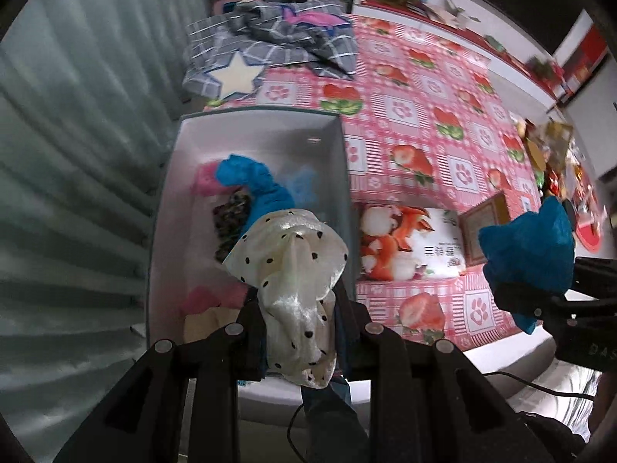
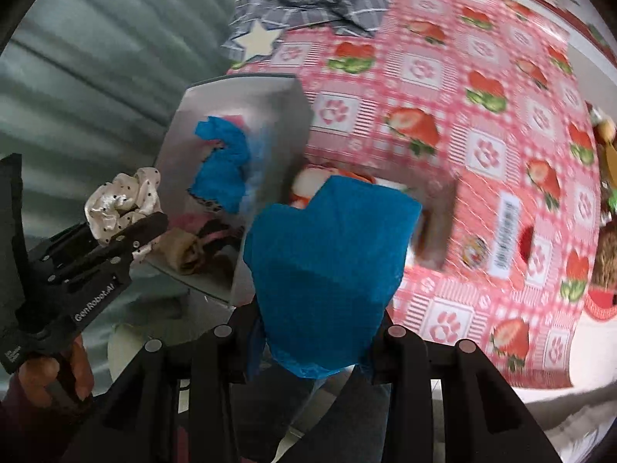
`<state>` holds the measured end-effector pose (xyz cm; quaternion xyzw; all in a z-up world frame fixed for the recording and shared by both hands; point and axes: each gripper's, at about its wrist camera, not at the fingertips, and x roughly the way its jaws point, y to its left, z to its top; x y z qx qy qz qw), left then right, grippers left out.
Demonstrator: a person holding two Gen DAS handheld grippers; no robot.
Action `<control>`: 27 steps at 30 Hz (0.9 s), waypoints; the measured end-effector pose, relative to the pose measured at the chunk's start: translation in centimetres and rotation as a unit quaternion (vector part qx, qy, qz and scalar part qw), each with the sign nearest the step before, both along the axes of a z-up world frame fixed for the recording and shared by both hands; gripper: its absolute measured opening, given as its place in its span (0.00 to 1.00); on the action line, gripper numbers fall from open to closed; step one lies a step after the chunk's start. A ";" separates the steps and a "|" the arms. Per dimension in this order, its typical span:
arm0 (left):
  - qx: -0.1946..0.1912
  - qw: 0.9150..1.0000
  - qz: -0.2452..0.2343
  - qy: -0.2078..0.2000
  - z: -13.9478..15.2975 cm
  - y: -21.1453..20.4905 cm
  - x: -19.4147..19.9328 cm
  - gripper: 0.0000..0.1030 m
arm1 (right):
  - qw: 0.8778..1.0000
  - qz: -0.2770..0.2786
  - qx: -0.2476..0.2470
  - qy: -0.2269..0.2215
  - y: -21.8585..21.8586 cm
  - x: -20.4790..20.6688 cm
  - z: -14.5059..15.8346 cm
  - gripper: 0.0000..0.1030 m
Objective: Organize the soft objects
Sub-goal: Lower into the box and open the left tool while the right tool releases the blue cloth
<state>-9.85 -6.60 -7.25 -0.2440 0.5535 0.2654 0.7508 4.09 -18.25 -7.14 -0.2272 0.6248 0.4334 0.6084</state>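
Scrunchie (image 1: 293,266): cream satin, black polka dots.
Cloth (image 2: 327,266): bright blue.
Box (image 1: 262,131): white inside; holds blue cloth piece (image 1: 254,185), pink items, dark floral piece.
Tablecloth (image 1: 424,115): pink-white check, red strawberries, paw prints.
Fabric (image 1: 270,42): grey plaid, cream star, pink fish.
Tissue pack (image 1: 408,247): white, orange fox print.
Grippers: black.

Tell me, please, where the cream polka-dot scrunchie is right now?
The cream polka-dot scrunchie is clamped in the left hand-held gripper, above the near end of the white box, left of the tissue pack.
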 end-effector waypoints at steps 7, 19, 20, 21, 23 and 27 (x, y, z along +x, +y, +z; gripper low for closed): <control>-0.001 0.999 0.034 0.002 -0.1 1.6 -1.7 0.27 | 0.999 0.040 0.005 -0.005 3.3 -1.5 0.6 0.38; -0.002 0.997 0.071 0.015 -1.0 3.2 -3.2 0.51 | 0.995 0.099 0.019 -0.001 10.7 -3.7 0.5 0.39; 0.003 0.997 0.075 0.013 -0.8 3.2 -3.3 0.58 | 0.994 0.103 0.024 -0.003 11.5 -3.8 0.7 0.43; 0.013 0.997 0.079 0.011 -0.5 3.4 -3.3 0.68 | 0.994 0.104 0.029 -0.006 12.0 -3.8 0.9 0.46; 0.029 0.996 0.080 0.006 0.0 3.5 -3.4 0.69 | 0.994 0.104 0.039 -0.002 13.1 -3.7 1.3 0.65; 0.039 0.996 0.083 0.013 0.3 3.9 -3.3 0.70 | 0.994 0.092 0.052 -0.004 14.2 -3.1 2.2 0.99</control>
